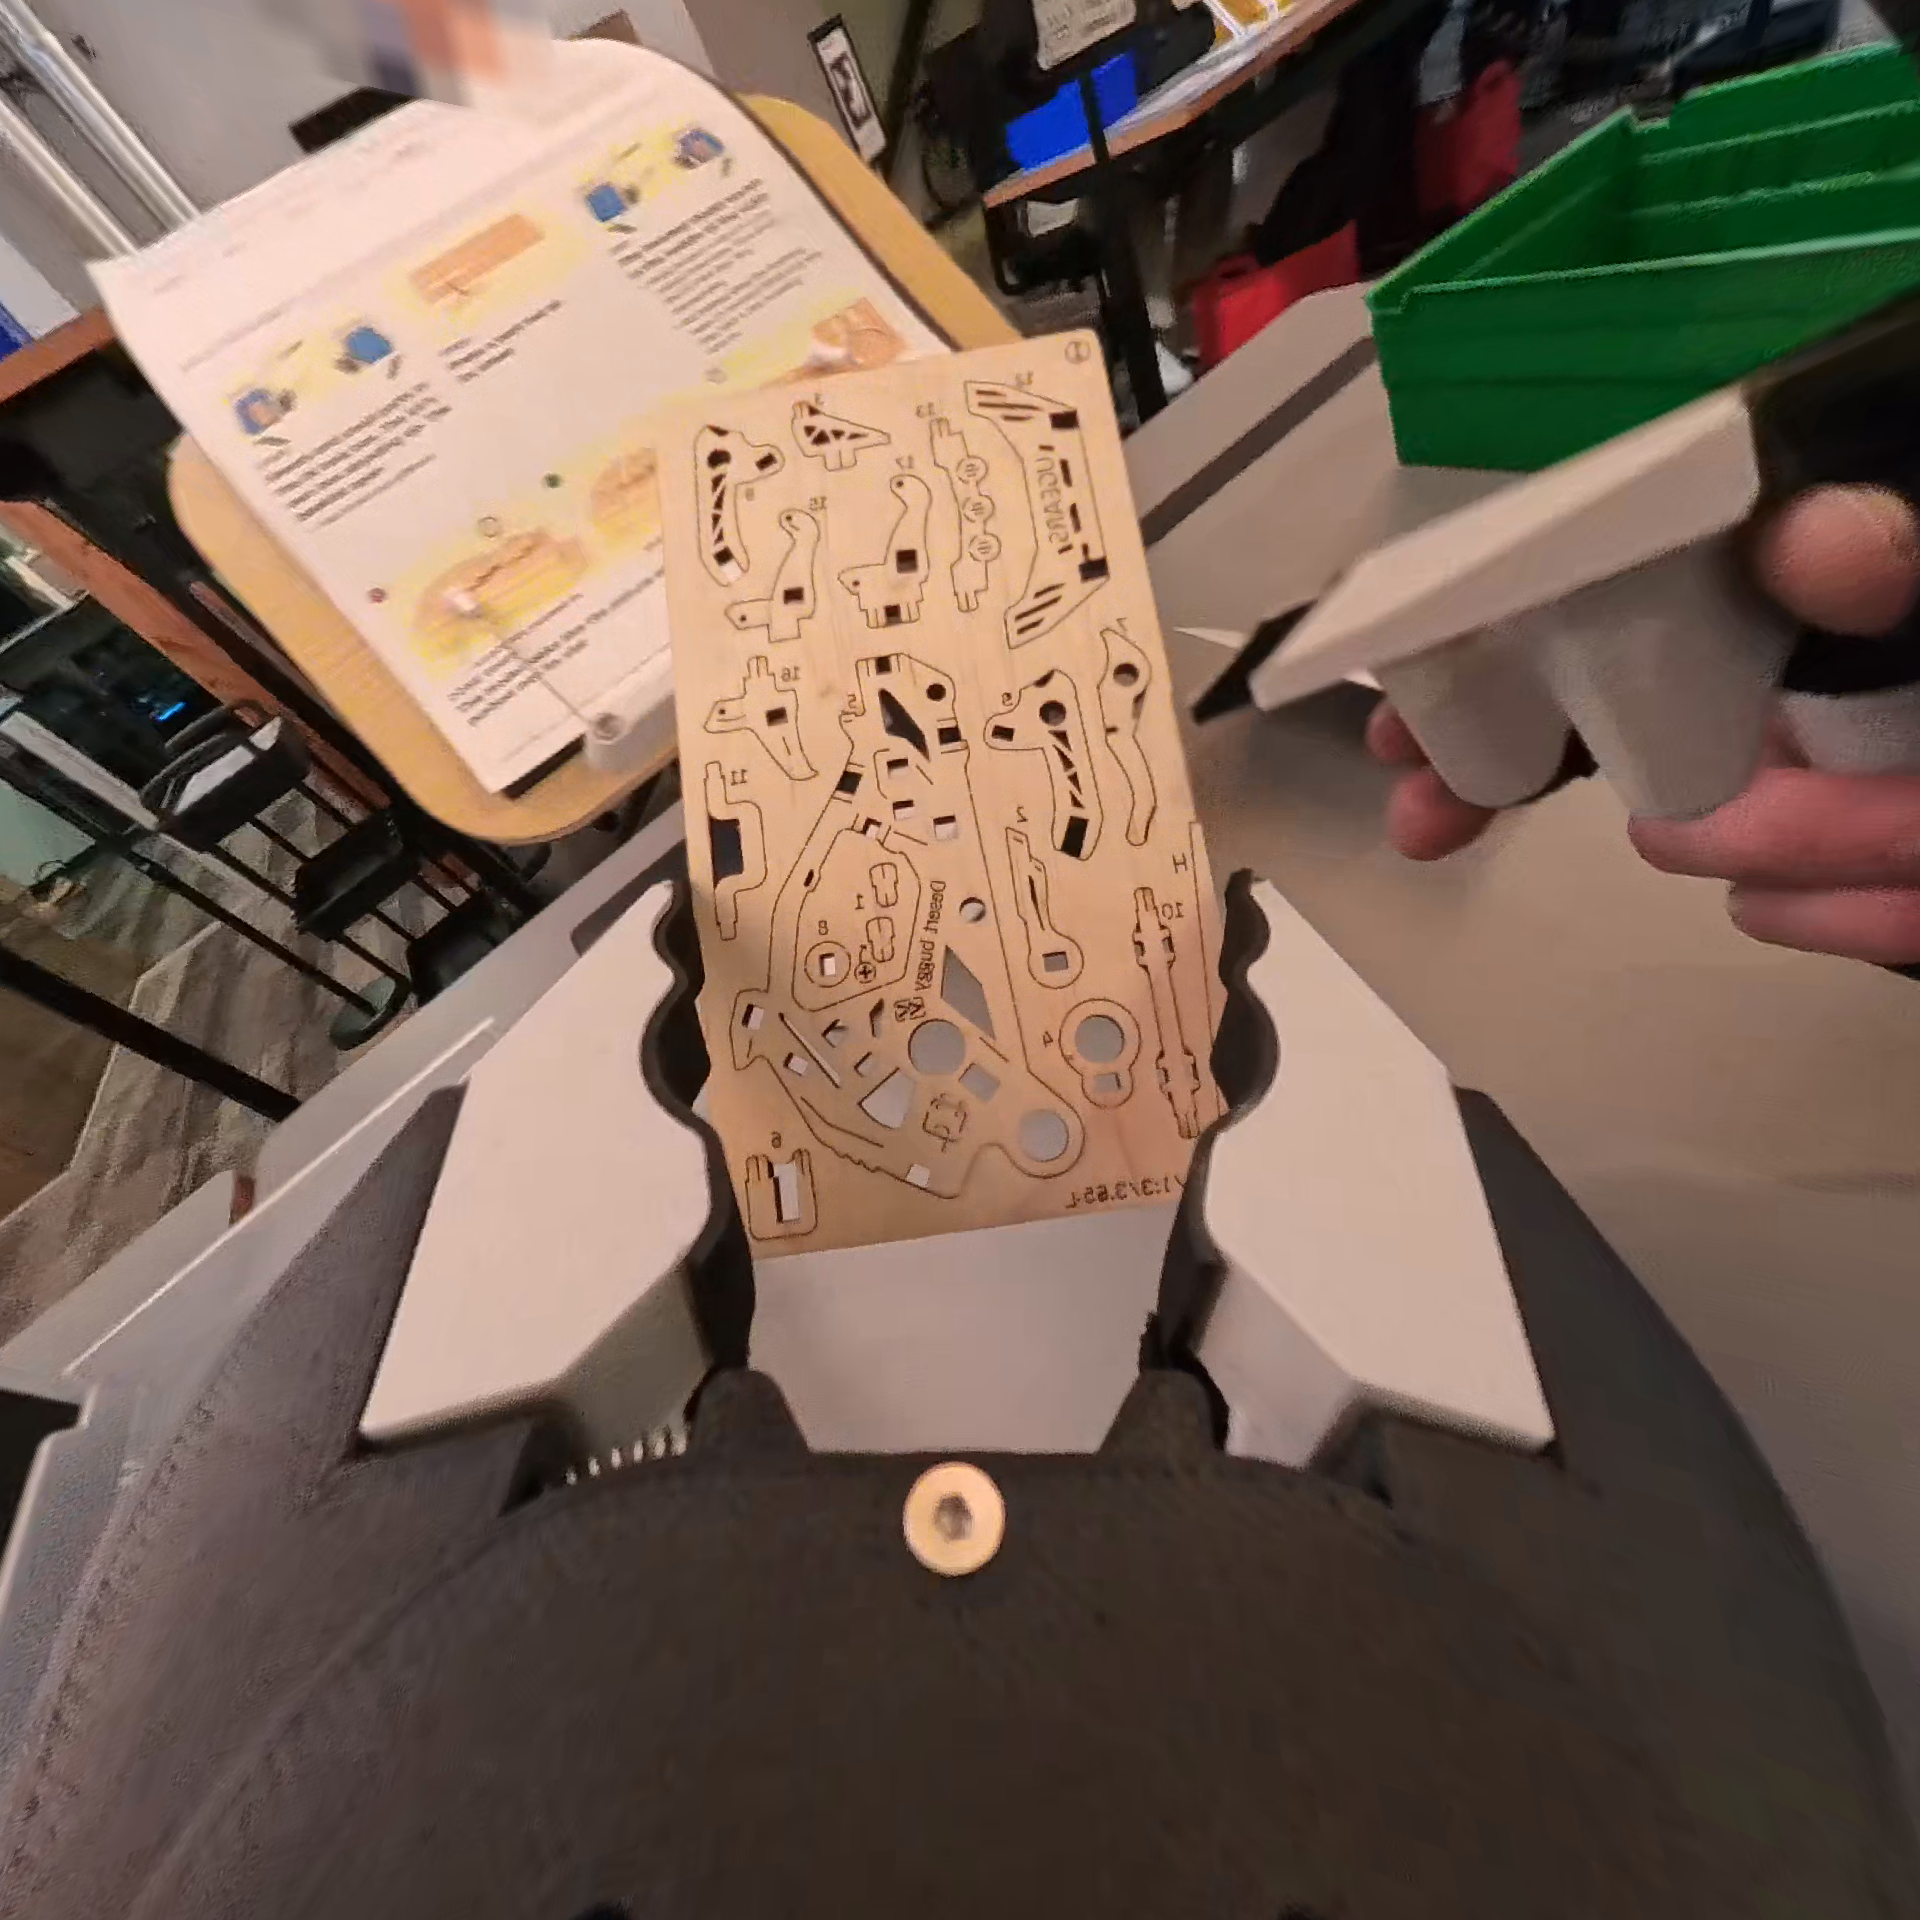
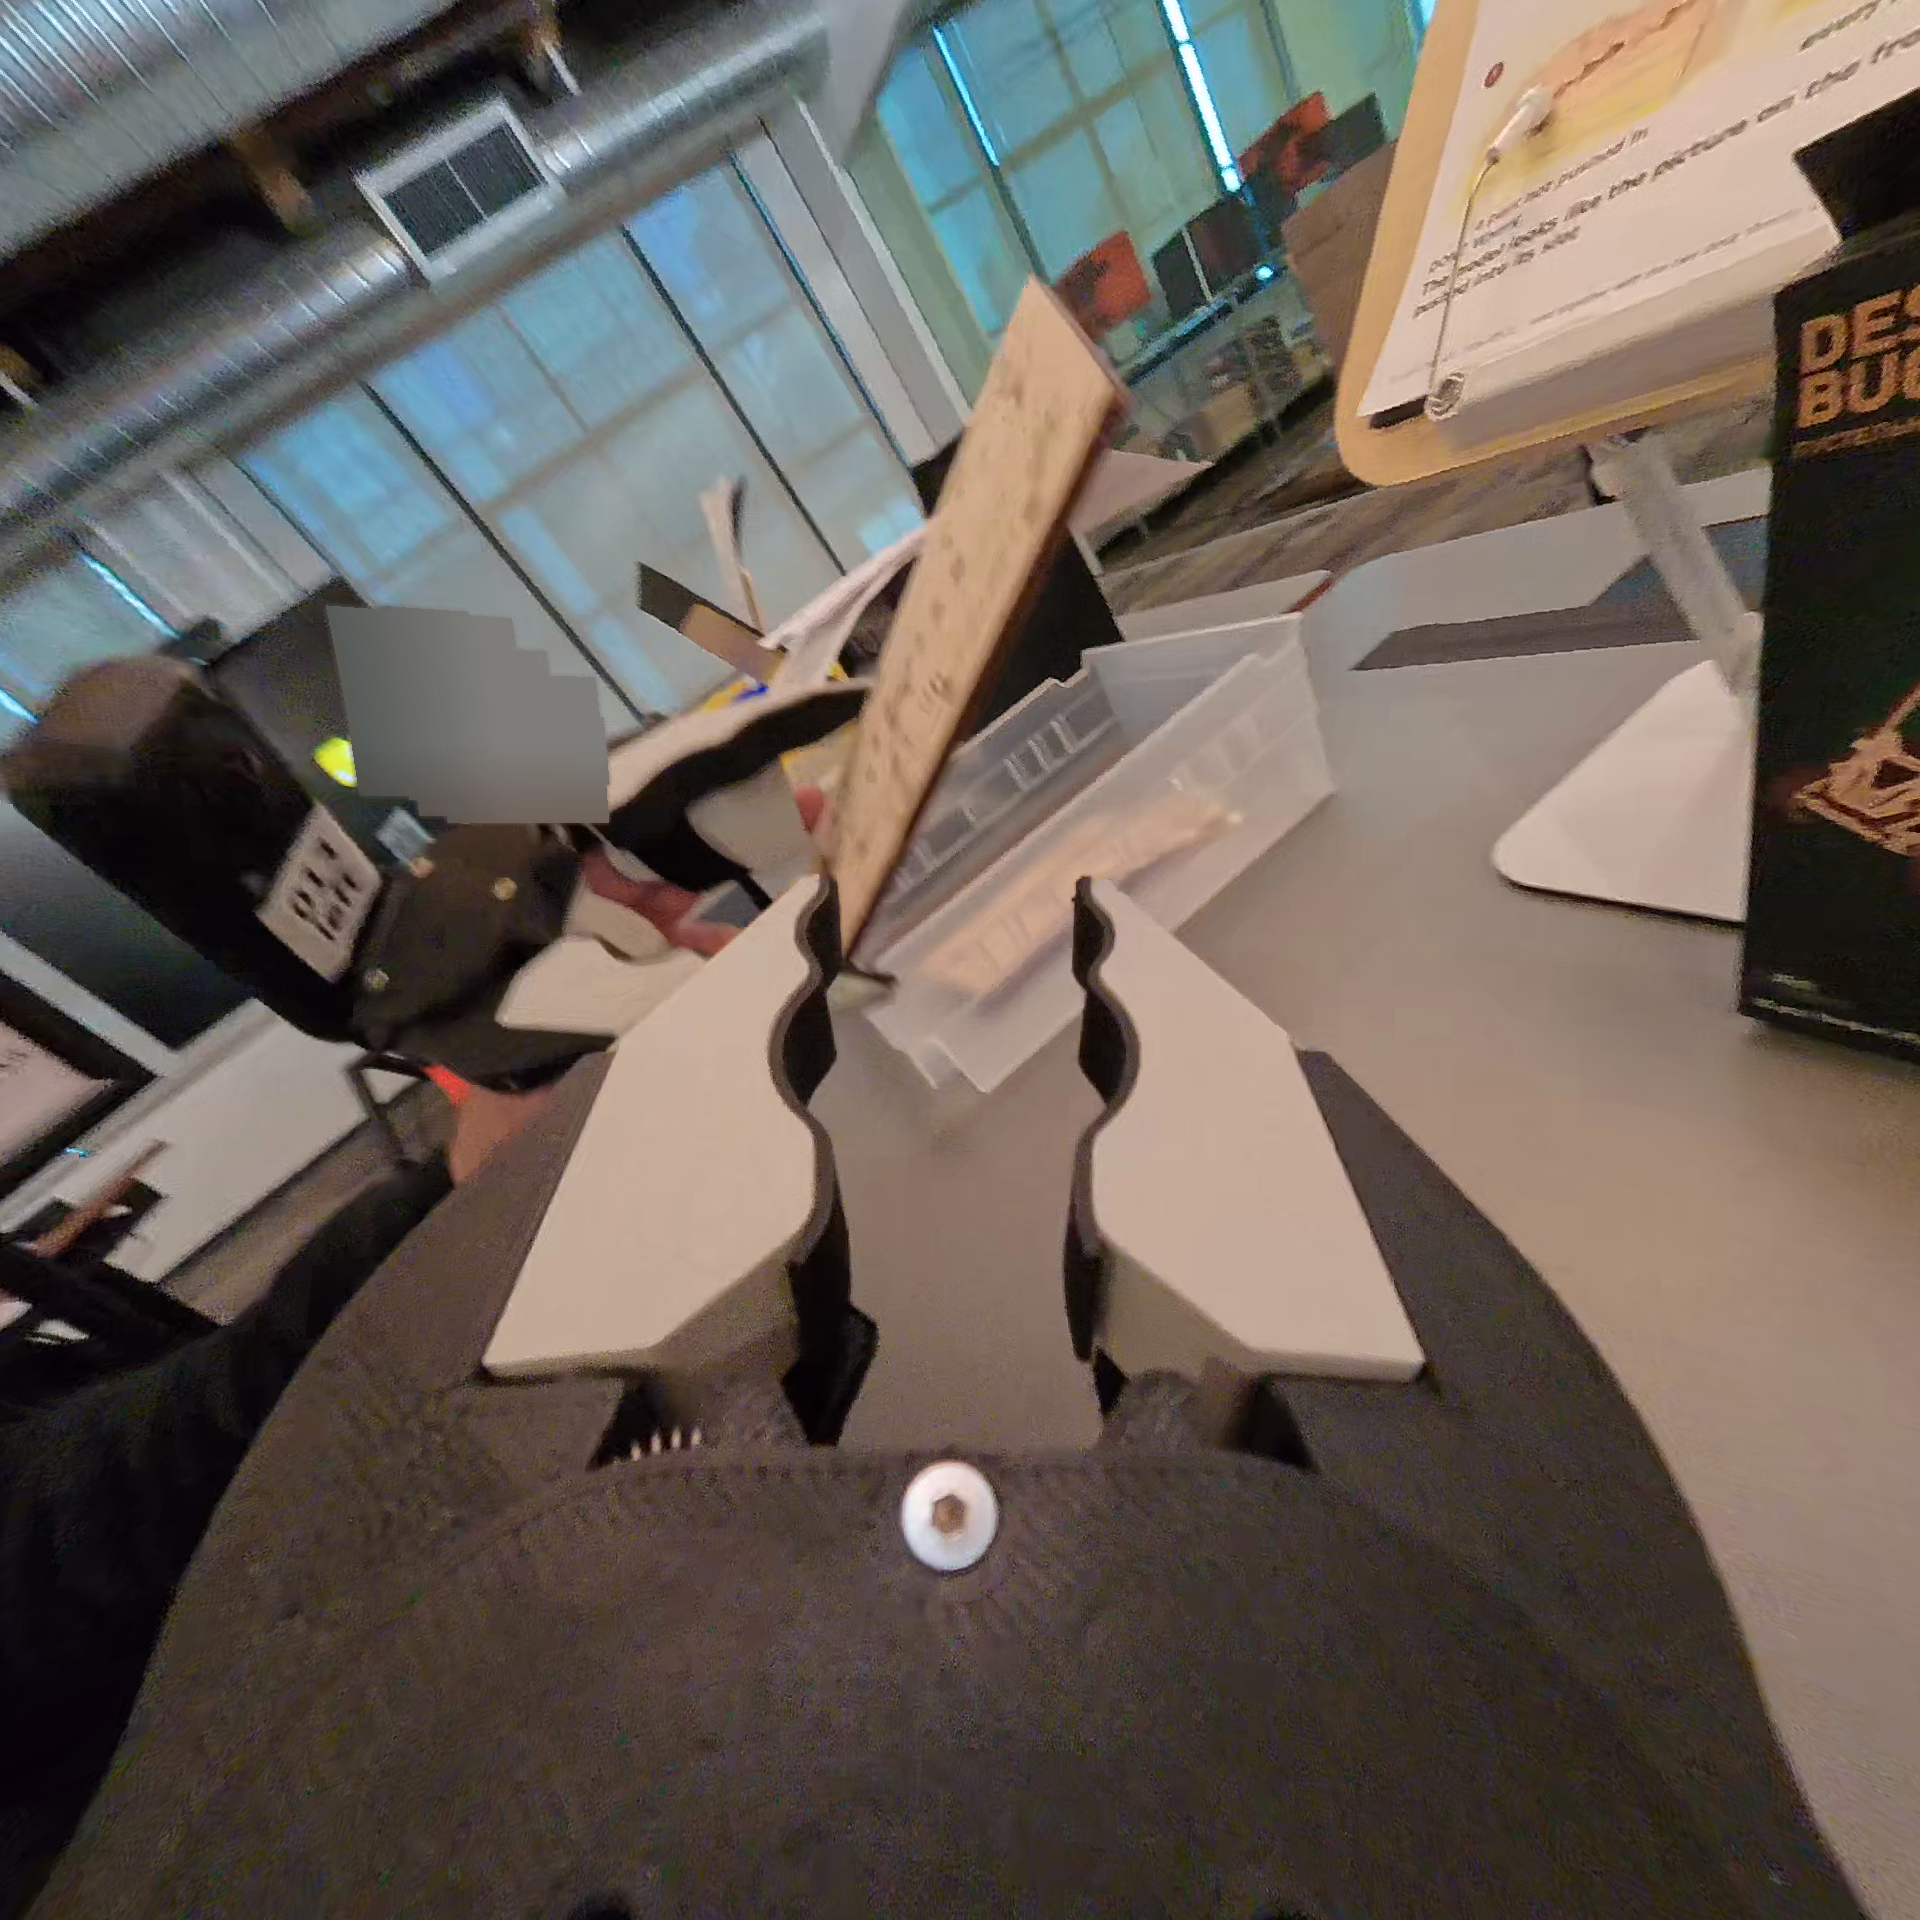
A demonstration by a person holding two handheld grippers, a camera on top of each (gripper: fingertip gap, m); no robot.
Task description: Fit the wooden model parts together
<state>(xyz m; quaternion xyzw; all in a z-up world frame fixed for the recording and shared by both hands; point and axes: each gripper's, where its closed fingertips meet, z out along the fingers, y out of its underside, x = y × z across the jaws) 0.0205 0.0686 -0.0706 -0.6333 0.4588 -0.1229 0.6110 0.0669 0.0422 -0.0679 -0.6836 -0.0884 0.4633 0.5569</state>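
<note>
One gripper (image 1: 961, 997) clamps one wooden sheet (image 1: 935, 790).

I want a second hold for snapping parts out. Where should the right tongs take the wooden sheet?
Probably the free upper half of the wooden sheet, from its right long edge, one pad on each flat face. The left tongs pinch its lower part across the width, so only the top is clear; the open right tongs are on that side.

Even indoor light, bright windows (image 2: 582, 416), motion blur, fisheye edges.
</note>
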